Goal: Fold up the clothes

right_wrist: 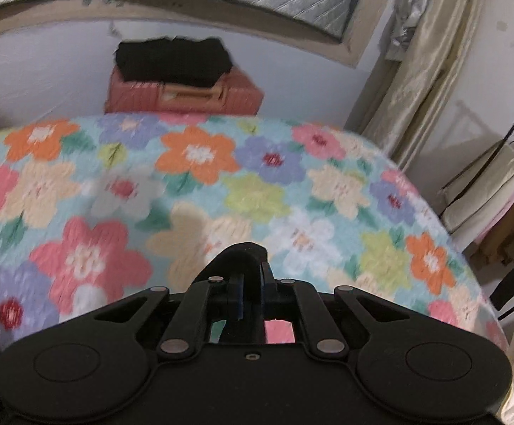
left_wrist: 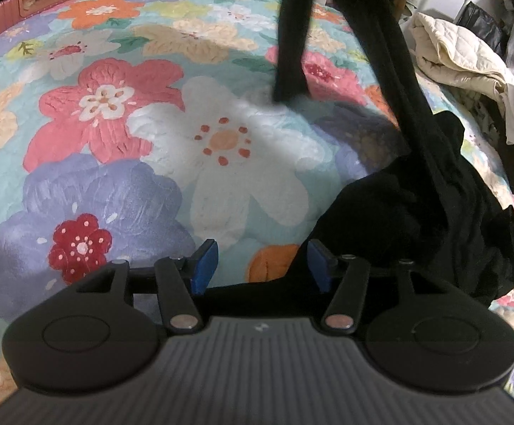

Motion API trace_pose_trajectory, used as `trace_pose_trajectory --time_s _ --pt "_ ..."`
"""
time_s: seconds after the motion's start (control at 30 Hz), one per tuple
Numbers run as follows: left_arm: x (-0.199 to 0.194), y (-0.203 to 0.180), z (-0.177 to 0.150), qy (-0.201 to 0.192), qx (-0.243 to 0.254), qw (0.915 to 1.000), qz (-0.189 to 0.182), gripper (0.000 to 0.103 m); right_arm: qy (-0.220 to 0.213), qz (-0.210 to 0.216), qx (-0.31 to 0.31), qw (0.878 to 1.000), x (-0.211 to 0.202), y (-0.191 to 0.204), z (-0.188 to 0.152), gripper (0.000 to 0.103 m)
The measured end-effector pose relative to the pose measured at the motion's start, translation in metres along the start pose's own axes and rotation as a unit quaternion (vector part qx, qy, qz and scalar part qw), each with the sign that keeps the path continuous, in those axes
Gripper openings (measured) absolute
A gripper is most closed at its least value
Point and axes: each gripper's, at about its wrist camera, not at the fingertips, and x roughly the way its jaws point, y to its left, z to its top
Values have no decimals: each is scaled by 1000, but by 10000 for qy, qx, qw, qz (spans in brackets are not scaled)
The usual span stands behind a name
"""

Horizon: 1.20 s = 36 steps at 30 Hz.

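Your right gripper (right_wrist: 251, 288) is clenched on a fold of the black cloth garment (left_wrist: 430, 191), which hangs down onto the flower-patterned quilted bedspread (left_wrist: 186, 148). Your left gripper (left_wrist: 262, 265) hovers beside the heap, jaws spread and empty.

Cut off at twelve o'clock in the left wrist view: black garment (left_wrist: 413, 113), upper end unseen. Right wrist view smeared by motion blur across floral bedspread (right_wrist: 221, 184); fabric pinched in right claw (right_wrist: 251, 285) mostly hidden.

We take the bed (left_wrist: 186, 163) as landmark: garment (left_wrist: 416, 205) heaped on its right part, clothes pile (left_wrist: 469, 71) further right, suitcase (right_wrist: 182, 94) behind it, folded stack (right_wrist: 173, 60) on suitcase.
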Motion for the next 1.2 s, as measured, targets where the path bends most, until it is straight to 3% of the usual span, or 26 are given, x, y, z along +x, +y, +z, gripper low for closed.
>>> trace_pose_trajectory --time_s 0.2,0.3,0.33,0.37,0.47,0.63,0.77,1.0,1.2 --pt "1 2 -1 7 -9 10000 56 58 -382 -85 795 9961 2 -22 32 9" --pt "2 5 -1 6 -33 10000 88 58 -535 -78 1231 9909 3 -34 44 22" --pt "2 6 0 3 -41 9999 98 58 -503 11 1394 9890 4 -37 39 33" --pt "2 8 0 0 -48 9999 107 59 -457 90 1483 9878 5 -39 31 42" --pt "0 11 0 -22 -96 9999 125 59 -288 234 1607 9863 6 -40 4 53" --pt "-2 12 1 -35 -94 9999 133 60 -40 480 2070 9772 -6 -46 -53 55" --pt "-6 7 1 -9 8 10000 94 61 316 871 2442 9653 -6 -29 -98 55" --pt "-15 7 2 -78 -99 9999 22 61 934 1546 3067 9345 -6 0 -176 55" --pt "-7 8 1 -134 -423 9982 -403 60 1454 2109 3571 8983 -6 26 -244 56"
